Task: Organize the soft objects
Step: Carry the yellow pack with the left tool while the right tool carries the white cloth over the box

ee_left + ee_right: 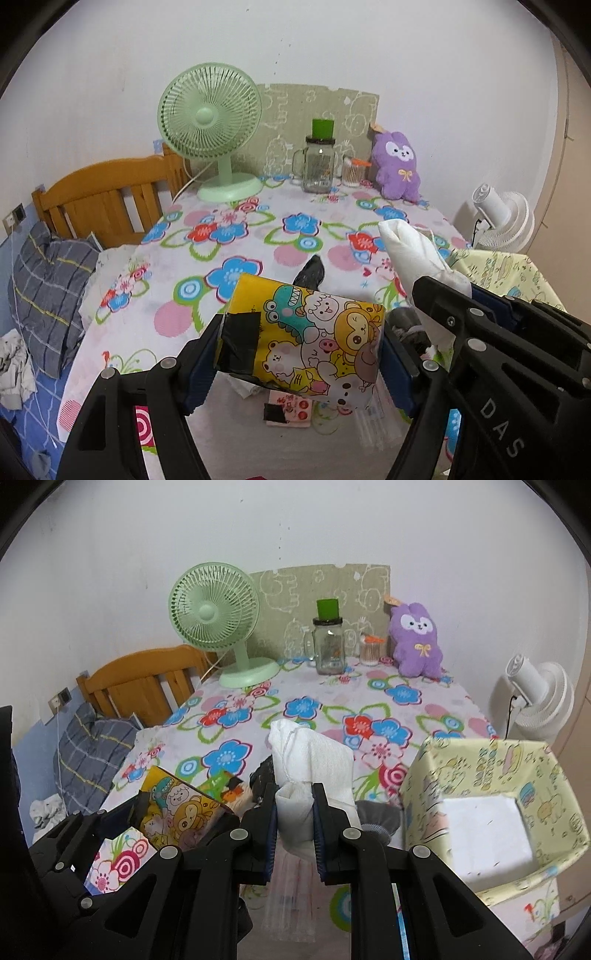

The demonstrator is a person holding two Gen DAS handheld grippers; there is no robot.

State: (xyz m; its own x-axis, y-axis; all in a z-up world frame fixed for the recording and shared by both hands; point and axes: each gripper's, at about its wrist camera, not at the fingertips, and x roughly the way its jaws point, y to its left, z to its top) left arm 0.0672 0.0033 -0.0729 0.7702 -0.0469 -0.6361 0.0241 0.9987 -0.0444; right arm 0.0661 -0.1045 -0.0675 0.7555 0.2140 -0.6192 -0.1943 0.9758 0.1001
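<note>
My left gripper (299, 354) is shut on a yellow cartoon-print tissue pack (306, 339) and holds it above the flowered table; the pack also shows in the right wrist view (177, 812). My right gripper (294, 827) is shut on a folded white cloth (314, 771), also lifted; the cloth shows at the right of the left wrist view (417, 254). A yellow patterned fabric bin (491, 775) stands open just right of the right gripper. A dark sock (310, 275) and a grey soft item (380, 816) lie on the table beneath.
A purple plush bunny (417, 642), glass jar (330, 646), small cotton-swab jar (371, 650) and green fan (221, 620) stand at the table's back. A clear plastic packet (291, 897) and small cards (291, 408) lie near the front. A bed with a grey pillow (48, 291) is left; a white fan (535, 698) right.
</note>
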